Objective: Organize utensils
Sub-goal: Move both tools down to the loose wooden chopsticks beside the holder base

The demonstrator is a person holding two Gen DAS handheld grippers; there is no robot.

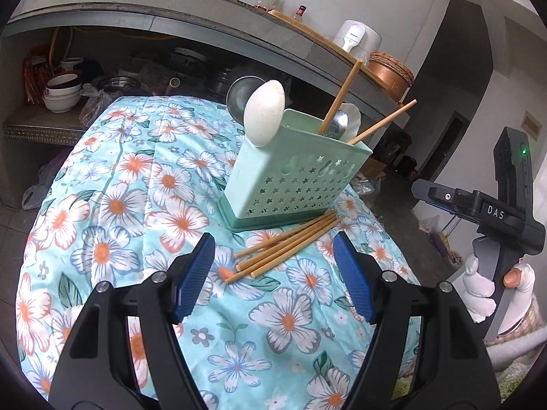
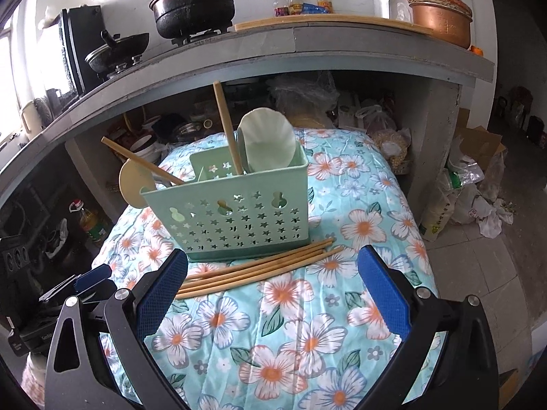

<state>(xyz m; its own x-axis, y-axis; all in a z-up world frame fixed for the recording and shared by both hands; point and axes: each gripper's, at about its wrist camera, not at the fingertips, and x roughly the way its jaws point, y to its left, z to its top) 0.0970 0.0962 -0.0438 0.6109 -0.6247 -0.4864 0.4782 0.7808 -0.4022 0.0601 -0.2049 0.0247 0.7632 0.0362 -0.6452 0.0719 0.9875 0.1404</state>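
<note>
A mint-green perforated utensil holder (image 1: 290,181) (image 2: 239,212) stands on the floral cloth. It holds two upright chopsticks (image 1: 338,97) (image 2: 227,126), a white spoon (image 1: 265,116) (image 2: 266,140), a metal ladle (image 1: 244,94) and a cream paddle (image 2: 133,182). Several loose chopsticks (image 1: 287,247) (image 2: 256,268) lie on the cloth in front of the holder. My left gripper (image 1: 273,273) is open and empty just short of them. My right gripper (image 2: 271,290) is open and empty, its left finger beside the chopstick ends. The right gripper's body (image 1: 506,212) shows at the right of the left wrist view.
The floral cloth (image 1: 136,205) (image 2: 307,324) covers a narrow table. Behind it a concrete counter (image 2: 307,44) carries pots, bottles, a white appliance and a copper pot (image 2: 441,24). The shelf below holds bowls (image 1: 63,94) and bags. Bags lie on the floor at right (image 2: 471,198).
</note>
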